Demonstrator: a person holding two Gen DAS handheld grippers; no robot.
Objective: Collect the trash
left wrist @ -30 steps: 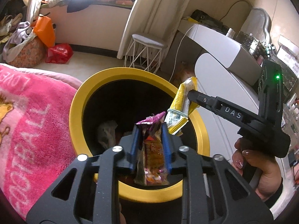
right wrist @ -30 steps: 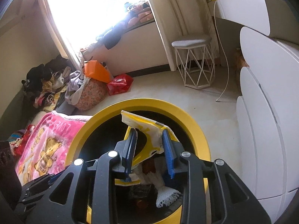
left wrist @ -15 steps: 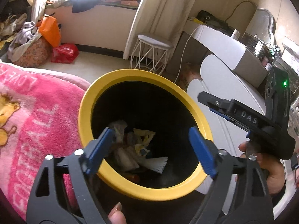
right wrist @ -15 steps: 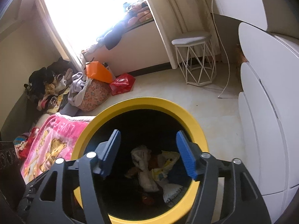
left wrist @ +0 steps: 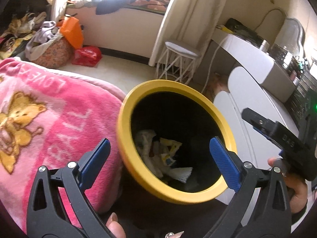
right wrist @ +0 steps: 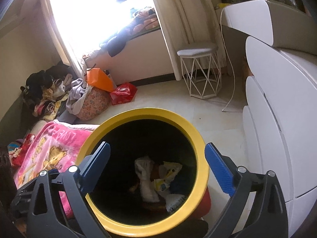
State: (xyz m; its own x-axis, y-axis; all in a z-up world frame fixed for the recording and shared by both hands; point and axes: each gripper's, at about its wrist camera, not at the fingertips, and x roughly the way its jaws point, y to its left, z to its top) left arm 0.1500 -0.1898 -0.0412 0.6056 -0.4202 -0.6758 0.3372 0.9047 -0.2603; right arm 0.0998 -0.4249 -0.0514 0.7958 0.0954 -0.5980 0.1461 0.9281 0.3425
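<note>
Left gripper [left wrist: 158, 154]: spread wide, empty. Right gripper [right wrist: 157, 162]: spread wide, empty. Yellow-rimmed bin [right wrist: 200, 142]: just ahead of both, below the tips. Trash [right wrist: 156, 178]: wrappers and tissue heaped at bin bottom; judged deposited, none seen left outside. Pink blanket [left wrist: 49, 119]: left of tips. Pale tiled floor [right wrist: 208, 115], wire stool [right wrist: 198, 69]: well beyond. White cabinet [right wrist: 287, 119]: right.
</note>
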